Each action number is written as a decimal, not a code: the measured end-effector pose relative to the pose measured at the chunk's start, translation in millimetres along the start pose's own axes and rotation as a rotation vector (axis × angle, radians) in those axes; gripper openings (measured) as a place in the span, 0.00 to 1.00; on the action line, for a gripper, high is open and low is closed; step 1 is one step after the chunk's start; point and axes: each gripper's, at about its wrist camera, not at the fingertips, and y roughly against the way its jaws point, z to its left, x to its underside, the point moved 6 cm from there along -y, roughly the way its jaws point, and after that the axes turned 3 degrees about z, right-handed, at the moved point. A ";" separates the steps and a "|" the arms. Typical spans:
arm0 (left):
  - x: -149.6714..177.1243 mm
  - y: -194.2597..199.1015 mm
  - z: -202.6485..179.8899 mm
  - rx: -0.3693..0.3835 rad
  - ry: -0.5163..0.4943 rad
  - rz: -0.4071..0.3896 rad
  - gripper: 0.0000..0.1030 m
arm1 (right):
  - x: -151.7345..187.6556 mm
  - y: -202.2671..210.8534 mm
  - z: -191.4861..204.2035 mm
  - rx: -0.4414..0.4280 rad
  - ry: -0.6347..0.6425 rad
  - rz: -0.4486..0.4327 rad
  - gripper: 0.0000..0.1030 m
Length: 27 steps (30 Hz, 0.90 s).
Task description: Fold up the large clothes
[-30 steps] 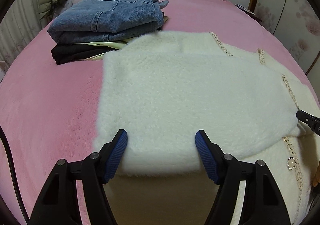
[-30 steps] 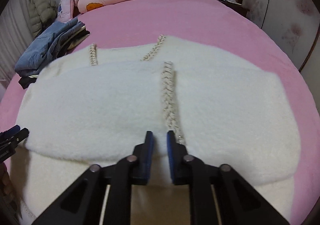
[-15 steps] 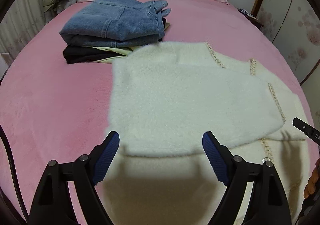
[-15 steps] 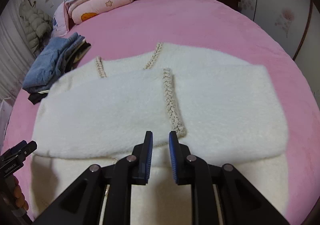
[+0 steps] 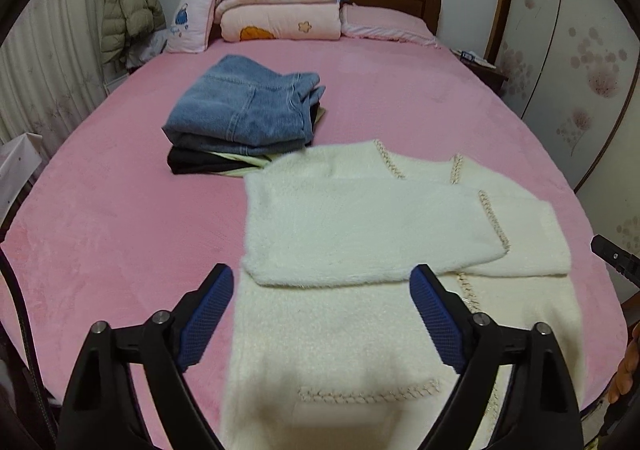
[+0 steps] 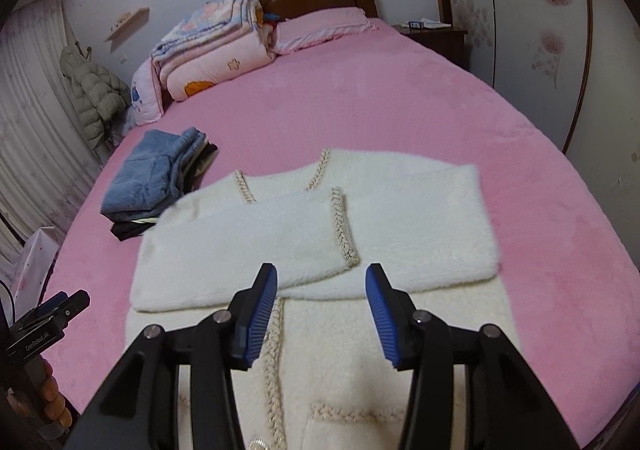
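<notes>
A fluffy white cardigan (image 5: 360,226) with braided trim lies flat on the pink bed (image 5: 120,218), both sleeves folded across its chest. It also shows in the right wrist view (image 6: 400,222). My left gripper (image 5: 322,314) is open and empty, raised above the cardigan's lower left part. My right gripper (image 6: 322,310) is open and empty, raised above the cardigan's front opening below the folded sleeves. Neither touches the fabric.
A stack of folded clothes with blue jeans (image 5: 244,110) on top lies left of the cardigan, seen also in the right wrist view (image 6: 156,174). Folded quilts (image 5: 280,6) and pillows lie at the headboard. A nightstand (image 6: 432,34) stands at the right.
Both grippers pulled back and rose away from the cardigan. My right gripper opened from shut. The sleeves stay folded where they lay.
</notes>
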 end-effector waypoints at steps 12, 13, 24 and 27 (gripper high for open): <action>14.2 104.0 -3.2 -0.019 0.002 -0.131 0.94 | 6.3 110.7 21.4 -0.003 0.103 -0.145 0.54; 17.4 109.6 -3.5 -0.016 0.003 -0.137 0.94 | 9.0 119.0 22.2 -0.003 0.112 -0.160 0.54; 69.0 128.7 -6.5 0.008 -0.003 -0.123 0.94 | 60.2 157.6 18.1 -0.030 0.141 -0.197 0.55; 87.2 122.3 -7.1 0.021 -0.013 -0.110 0.94 | 77.3 154.5 10.0 -0.034 0.144 -0.183 0.55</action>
